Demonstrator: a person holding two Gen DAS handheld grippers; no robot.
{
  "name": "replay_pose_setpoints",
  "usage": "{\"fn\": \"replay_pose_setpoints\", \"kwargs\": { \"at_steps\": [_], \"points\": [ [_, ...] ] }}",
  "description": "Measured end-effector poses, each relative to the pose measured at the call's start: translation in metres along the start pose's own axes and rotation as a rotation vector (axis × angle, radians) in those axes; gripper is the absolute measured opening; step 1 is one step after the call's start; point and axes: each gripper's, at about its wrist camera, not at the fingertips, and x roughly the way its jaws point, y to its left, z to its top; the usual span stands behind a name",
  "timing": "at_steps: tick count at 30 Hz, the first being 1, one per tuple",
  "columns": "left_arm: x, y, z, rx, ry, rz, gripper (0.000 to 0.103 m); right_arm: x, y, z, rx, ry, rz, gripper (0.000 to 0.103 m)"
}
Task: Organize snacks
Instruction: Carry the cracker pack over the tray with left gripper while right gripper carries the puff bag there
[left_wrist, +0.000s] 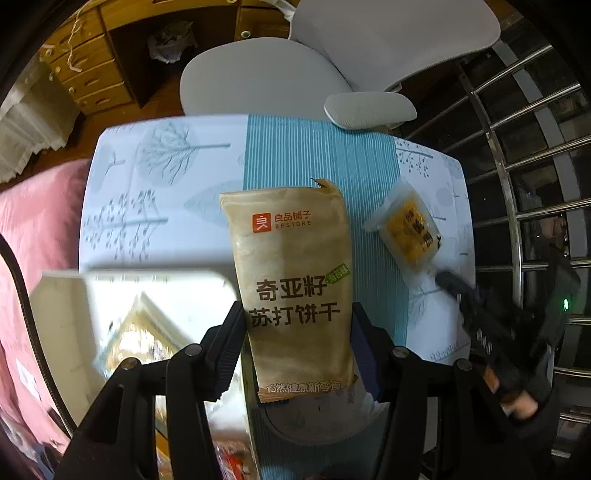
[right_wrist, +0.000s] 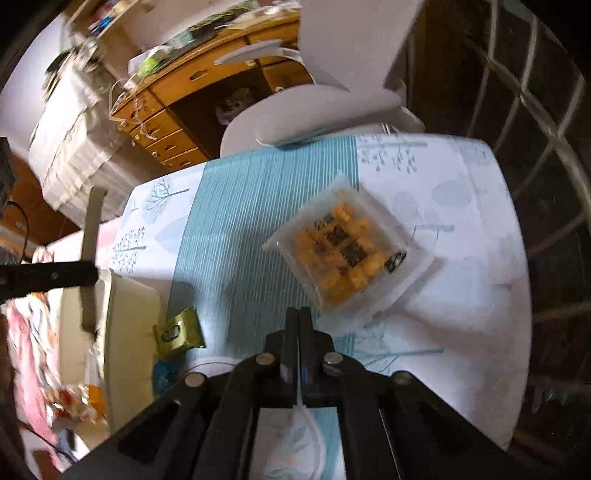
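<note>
My left gripper (left_wrist: 297, 325) is shut on a tan Bestore soda cracker packet (left_wrist: 291, 273) and holds it upright above the table. A clear packet of orange snacks (left_wrist: 410, 232) lies on the tablecloth to the right; it also shows in the right wrist view (right_wrist: 351, 254). My right gripper (right_wrist: 298, 314) is shut and empty, its tips just short of that packet's near corner. It shows in the left wrist view (left_wrist: 448, 280) at the right. A small green snack packet (right_wrist: 179, 330) lies on the table beside a white bin (right_wrist: 122, 332).
The white bin (left_wrist: 66, 295) with snacks inside stands at the table's left. A grey office chair (left_wrist: 280, 74) stands behind the table, a wooden desk (right_wrist: 207, 96) beyond it. A metal window grille (left_wrist: 524, 155) is at the right. A pink bedcover (left_wrist: 33, 236) lies left.
</note>
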Motion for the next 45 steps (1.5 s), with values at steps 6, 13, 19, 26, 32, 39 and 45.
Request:
{"fn": "replay_pose_setpoints", "kwargs": {
  "at_steps": [6, 13, 19, 26, 32, 39, 45],
  "points": [
    [-0.011, 0.013, -0.029, -0.047, 0.021, -0.056, 0.053, 0.015, 0.000, 0.020, -0.177, -0.030, -0.039, 0.067],
    [-0.036, 0.030, -0.056, -0.086, -0.003, -0.046, 0.053, 0.060, -0.009, 0.035, -0.304, 0.039, -0.121, 0.081],
    [-0.058, 0.048, -0.074, -0.135, -0.033, -0.035, 0.053, 0.085, -0.014, 0.040, -0.312, 0.097, -0.105, 0.097],
    [-0.070, 0.074, -0.099, -0.212, -0.043, -0.012, 0.053, 0.102, -0.009, 0.031, -0.288, 0.115, -0.173, 0.094],
    [-0.070, 0.095, -0.125, -0.268, -0.029, 0.010, 0.054, 0.092, -0.010, 0.019, -0.181, 0.112, -0.145, 0.082],
    [-0.076, 0.107, -0.150, -0.267, -0.031, 0.010, 0.054, 0.061, 0.001, -0.011, -0.047, 0.050, -0.074, 0.081],
    [-0.083, 0.117, -0.166, -0.235, -0.033, -0.013, 0.054, 0.025, 0.028, -0.043, 0.062, -0.020, -0.004, 0.081]
  ]
}}
